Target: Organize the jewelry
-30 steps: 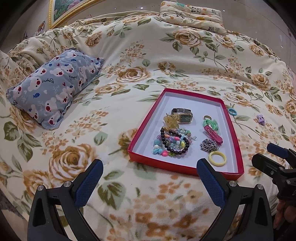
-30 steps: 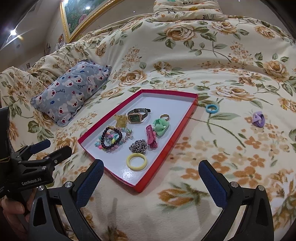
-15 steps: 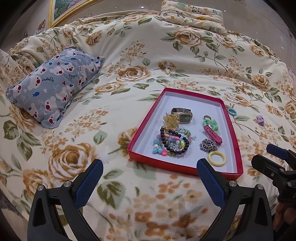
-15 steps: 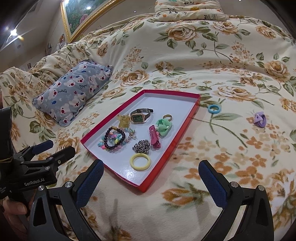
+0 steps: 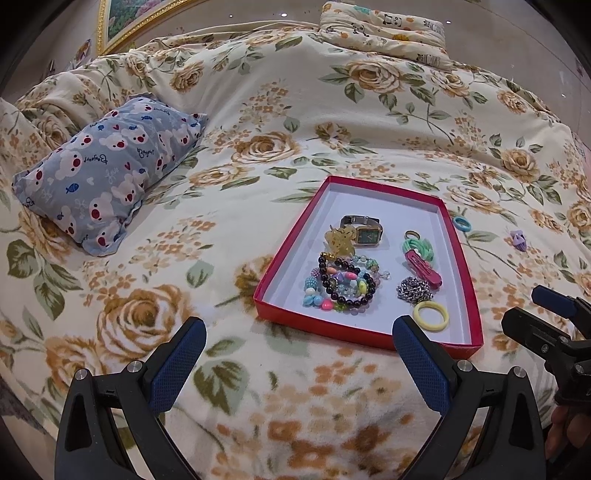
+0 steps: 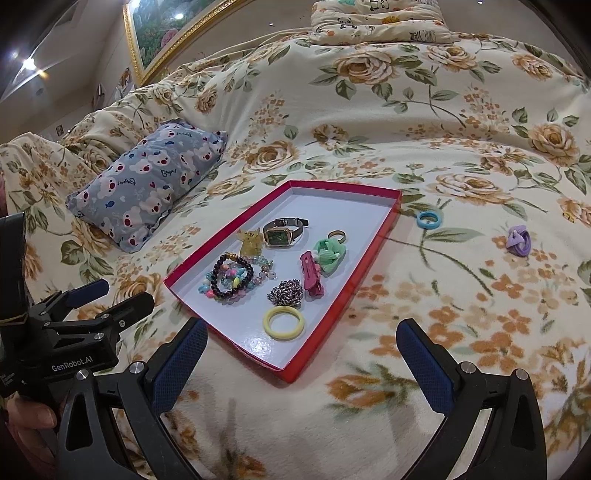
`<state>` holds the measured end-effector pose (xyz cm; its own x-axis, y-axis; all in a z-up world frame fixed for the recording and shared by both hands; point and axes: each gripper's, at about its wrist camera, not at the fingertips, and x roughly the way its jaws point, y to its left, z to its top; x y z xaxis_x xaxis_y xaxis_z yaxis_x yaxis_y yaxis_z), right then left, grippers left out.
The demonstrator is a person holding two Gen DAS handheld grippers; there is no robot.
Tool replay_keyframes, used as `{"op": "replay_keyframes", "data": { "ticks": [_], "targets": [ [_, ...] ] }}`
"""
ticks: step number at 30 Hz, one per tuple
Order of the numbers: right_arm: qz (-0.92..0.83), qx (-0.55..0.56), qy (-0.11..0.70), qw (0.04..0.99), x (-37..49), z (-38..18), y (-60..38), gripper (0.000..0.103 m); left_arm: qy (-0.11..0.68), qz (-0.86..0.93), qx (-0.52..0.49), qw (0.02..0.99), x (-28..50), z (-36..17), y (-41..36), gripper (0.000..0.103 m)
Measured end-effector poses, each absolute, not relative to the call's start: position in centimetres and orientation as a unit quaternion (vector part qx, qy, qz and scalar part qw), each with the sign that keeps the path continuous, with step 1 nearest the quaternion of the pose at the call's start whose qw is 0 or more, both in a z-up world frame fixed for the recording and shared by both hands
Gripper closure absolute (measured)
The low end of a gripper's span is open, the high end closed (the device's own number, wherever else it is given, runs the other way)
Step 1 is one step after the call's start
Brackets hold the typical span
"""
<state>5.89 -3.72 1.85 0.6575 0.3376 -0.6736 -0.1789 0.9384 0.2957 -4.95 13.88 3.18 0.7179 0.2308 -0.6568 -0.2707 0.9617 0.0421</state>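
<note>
A red-rimmed tray (image 5: 284,254) (image 6: 373,251) lies on the floral bedspread. It holds a watch (image 5: 364,230) (image 6: 282,230), beaded bracelets (image 5: 343,282) (image 6: 232,277), a pink clip (image 6: 311,275), a green hair tie (image 6: 330,252), a silver chain (image 6: 286,292) and a yellow ring (image 5: 431,316) (image 6: 283,322). A blue ring (image 5: 461,223) (image 6: 429,219) and a purple hair tie (image 5: 517,240) (image 6: 518,241) lie on the blanket right of the tray. My left gripper (image 5: 299,354) is open and empty, near the tray's front edge. My right gripper (image 6: 301,356) is open and empty, at the tray's front right corner.
A grey bear-print pillow (image 5: 107,173) (image 6: 147,188) lies left of the tray. A folded panda-print quilt (image 5: 384,29) sits at the far end of the bed. A gold-framed picture (image 6: 166,29) hangs on the wall at back left.
The right gripper has drifted slightly, so the tray sits a little further right in its view. The left gripper has barely moved. Both stay open.
</note>
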Motion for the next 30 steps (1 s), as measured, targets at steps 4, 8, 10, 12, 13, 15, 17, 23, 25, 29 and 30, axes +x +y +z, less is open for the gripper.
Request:
{"op": "replay_keyframes", "data": {
  "ticks": [4,8,10,12,13,15,17,23,25,29,30],
  "targets": [
    [0.143,0.104,0.389,0.904,5.83,2.01,-3.6,0.0,0.349,0.133,-0.026,0.927,-5.06,3.15,13.71,0.001],
    [0.144,0.103,0.388,0.904,5.77,2.2,-3.54,0.0,0.35,0.133,-0.025,0.927,-5.12,3.11,13.63,0.001],
    [0.144,0.104,0.388,0.904,5.74,2.23,-3.52,0.0,0.349,0.132,-0.025,0.927,-5.12,3.09,13.61,0.001],
    [0.144,0.104,0.389,0.904,5.78,2.16,-3.56,0.0,0.349,0.133,-0.024,0.927,-5.15,3.09,13.59,0.001],
    [0.144,0.104,0.389,0.904,5.76,2.22,-3.51,0.0,0.349,0.132,-0.023,0.927,-5.15,3.08,13.58,0.001],
    [0.144,0.104,0.389,0.904,5.74,2.24,-3.53,0.0,0.349,0.133,-0.023,0.927,-5.17,3.08,13.52,0.001],
    [0.144,0.103,0.389,0.904,5.73,2.24,-3.52,0.0,0.349,0.131,-0.023,0.928,-5.17,3.09,13.53,0.001],
    [0.145,0.104,0.389,0.904,5.67,2.32,-3.48,0.0,0.347,0.132,-0.02,0.928,-5.26,3.09,13.49,0.001],
    [0.145,0.104,0.389,0.904,5.63,2.38,-3.45,0.0,0.347,0.133,-0.02,0.928,-5.26,3.08,13.47,0.001],
    [0.146,0.104,0.389,0.904,5.62,2.33,-3.36,0.0,0.346,0.134,-0.019,0.928,-5.28,3.09,13.44,0.001],
    [0.146,0.104,0.389,0.904,5.62,2.34,-3.34,0.0,0.346,0.135,-0.018,0.928,-5.28,3.09,13.44,0.001]
  ]
}}
